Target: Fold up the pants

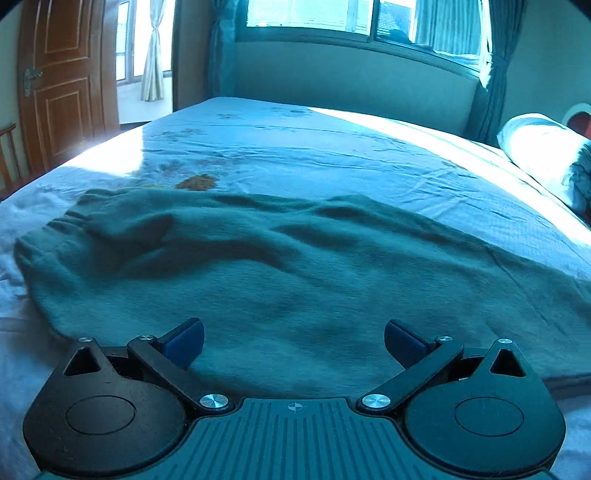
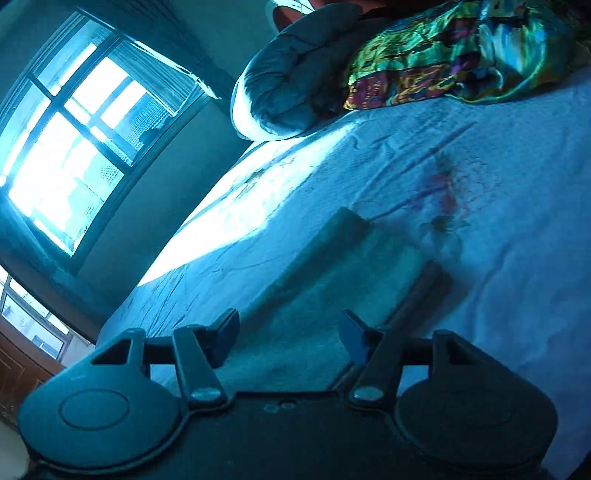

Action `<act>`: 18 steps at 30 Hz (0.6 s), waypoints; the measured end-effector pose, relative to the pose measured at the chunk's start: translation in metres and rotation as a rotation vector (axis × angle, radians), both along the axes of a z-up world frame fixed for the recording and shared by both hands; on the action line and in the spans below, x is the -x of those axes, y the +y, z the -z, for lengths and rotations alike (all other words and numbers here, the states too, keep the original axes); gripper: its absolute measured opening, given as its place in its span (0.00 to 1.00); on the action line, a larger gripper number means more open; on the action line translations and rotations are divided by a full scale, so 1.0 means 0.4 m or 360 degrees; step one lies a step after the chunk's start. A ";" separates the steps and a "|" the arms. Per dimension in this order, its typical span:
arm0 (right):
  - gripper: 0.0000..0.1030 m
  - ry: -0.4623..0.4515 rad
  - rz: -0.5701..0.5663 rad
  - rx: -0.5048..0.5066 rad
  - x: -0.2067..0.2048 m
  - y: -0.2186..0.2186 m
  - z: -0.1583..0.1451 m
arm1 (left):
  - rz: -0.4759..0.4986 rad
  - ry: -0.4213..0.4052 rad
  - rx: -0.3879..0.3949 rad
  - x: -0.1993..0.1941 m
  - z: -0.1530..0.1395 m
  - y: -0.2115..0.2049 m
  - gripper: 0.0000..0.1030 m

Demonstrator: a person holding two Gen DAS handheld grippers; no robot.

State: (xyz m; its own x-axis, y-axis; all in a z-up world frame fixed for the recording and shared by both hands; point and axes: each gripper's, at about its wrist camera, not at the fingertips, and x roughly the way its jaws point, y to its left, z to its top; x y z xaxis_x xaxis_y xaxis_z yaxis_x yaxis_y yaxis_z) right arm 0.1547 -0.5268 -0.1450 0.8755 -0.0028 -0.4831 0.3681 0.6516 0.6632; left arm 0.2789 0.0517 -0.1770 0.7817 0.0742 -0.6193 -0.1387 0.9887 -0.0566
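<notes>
Grey-green fleece pants [image 1: 258, 266] lie spread across the bed, the gathered waistband at the left and the legs running off to the right. My left gripper [image 1: 293, 341] hovers over their near edge, fingers wide apart and nothing between the blue pads [image 1: 184, 341]. In the tilted right wrist view the leg end of the pants [image 2: 332, 273] stretches away, its cuff [image 2: 351, 218] flat on the sheet. My right gripper [image 2: 290, 338] stands open just above that leg, its pads clear of the cloth.
The bed sheet [image 1: 314, 147] is pale with a faint flower print. A rolled grey pillow [image 2: 291, 77] and a bright patterned quilt [image 2: 461, 51] lie at the head. A window [image 1: 332, 18] with curtains is behind; a wooden door [image 1: 62, 81] stands at the left.
</notes>
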 end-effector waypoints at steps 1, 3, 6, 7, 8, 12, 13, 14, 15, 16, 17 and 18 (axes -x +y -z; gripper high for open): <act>0.51 0.0000 0.0015 -0.0025 0.011 -0.014 0.008 | 0.0060 0.0007 0.0012 0.001 0.000 -0.056 1.00; 0.51 0.0003 0.0039 -0.0055 0.023 -0.032 0.031 | 0.0116 0.0024 -0.0001 -0.002 0.003 -0.127 1.00; 0.49 0.0046 0.0058 -0.0099 0.027 -0.054 0.061 | 0.0204 0.0033 0.0014 0.016 -0.003 -0.237 1.00; 0.47 0.0041 0.0063 -0.0116 0.032 -0.056 0.068 | 0.0238 0.0039 0.0034 0.019 -0.006 -0.269 1.00; 0.47 0.0031 0.0068 -0.0128 0.039 -0.056 0.074 | 0.0260 0.0039 0.0049 0.023 -0.009 -0.299 1.00; 0.46 0.0000 0.0075 -0.0173 0.035 -0.057 0.090 | 0.0375 0.0055 0.0063 0.024 -0.014 -0.428 1.00; 0.46 -0.0007 0.0075 -0.0185 0.034 -0.058 0.093 | 0.0412 0.0062 0.0065 0.020 -0.012 -0.467 1.00; 0.46 -0.0013 0.0073 -0.0200 0.034 -0.061 0.097 | 0.0431 0.0070 0.0066 0.017 -0.011 -0.491 1.00; 0.46 -0.0019 0.0075 -0.0209 0.036 -0.063 0.100 | 0.0451 0.0082 0.0066 0.013 -0.010 -0.516 1.00; 0.46 -0.0023 0.0075 -0.0216 0.036 -0.064 0.102 | 0.0477 0.0100 0.0065 0.009 -0.008 -0.543 1.00; 0.45 -0.0027 0.0075 -0.0221 0.038 -0.065 0.105 | 0.0493 0.0129 0.0064 0.005 -0.002 -0.565 1.00; 0.44 -0.0027 0.0076 -0.0225 0.037 -0.067 0.107 | 0.0505 0.0146 0.0053 0.002 0.004 -0.582 1.00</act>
